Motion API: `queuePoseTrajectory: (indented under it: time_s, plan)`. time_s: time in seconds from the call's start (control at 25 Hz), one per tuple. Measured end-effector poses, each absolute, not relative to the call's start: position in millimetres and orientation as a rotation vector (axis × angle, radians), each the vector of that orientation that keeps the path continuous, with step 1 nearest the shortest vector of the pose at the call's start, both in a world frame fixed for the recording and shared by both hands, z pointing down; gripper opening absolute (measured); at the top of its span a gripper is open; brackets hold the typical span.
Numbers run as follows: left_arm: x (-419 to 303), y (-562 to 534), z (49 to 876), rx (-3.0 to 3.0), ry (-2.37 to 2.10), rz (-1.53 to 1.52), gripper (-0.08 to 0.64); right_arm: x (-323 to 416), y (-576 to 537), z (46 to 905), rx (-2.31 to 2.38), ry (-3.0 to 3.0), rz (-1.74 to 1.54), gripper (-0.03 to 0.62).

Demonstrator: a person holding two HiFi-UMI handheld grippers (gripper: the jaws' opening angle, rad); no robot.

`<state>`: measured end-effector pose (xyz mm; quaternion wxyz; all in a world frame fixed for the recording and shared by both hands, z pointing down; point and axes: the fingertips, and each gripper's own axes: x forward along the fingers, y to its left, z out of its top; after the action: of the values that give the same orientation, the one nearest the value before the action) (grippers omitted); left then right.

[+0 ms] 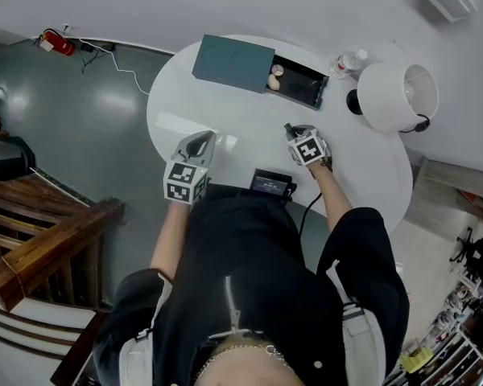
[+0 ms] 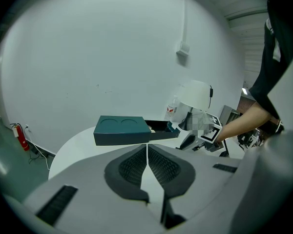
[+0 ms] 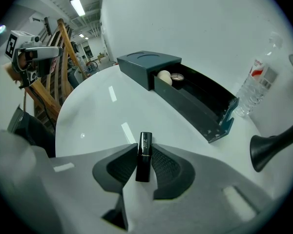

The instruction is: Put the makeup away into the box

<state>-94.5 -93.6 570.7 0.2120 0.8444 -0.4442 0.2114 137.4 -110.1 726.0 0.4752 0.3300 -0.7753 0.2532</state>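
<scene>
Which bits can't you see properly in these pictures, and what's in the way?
- Back of the drawer: right gripper view, the teal sleeve covers it.
- Lipstick: head view, hidden under the right gripper.
- Bottle label: right gripper view, print too small and blurred.
- Black device: head view, the person's body covers its near edge; unclear what it is.

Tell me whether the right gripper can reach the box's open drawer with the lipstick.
Probably yes. The right gripper holds the lipstick, and only bare white table lies between it and the open drawer. The bottle and lamp stand off to the side.
</scene>
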Motion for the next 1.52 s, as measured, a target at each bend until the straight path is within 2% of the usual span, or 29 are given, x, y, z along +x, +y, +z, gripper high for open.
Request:
queuePoseTrajectory:
  time_s: [0.56,1.12,1.52]
  plan:
    - [-97.9,-92.0,572.6,2.326,-1.239,0.575,0.014,121.8,-122.6,705.5,0.8,-1.971,0.603,0.084]
    - [-100.9,-96.1,574.9,2.311,-1.253,0.565,0.014,102.7,-204.3,602.9,0.936,-2.179,0.49,0.084]
    - [-109.6,-99.9,580.1,2.263,-1.286,0.578,0.014,139.4,-272.1,630.8,1.027,-2.062,0.59,0.084]
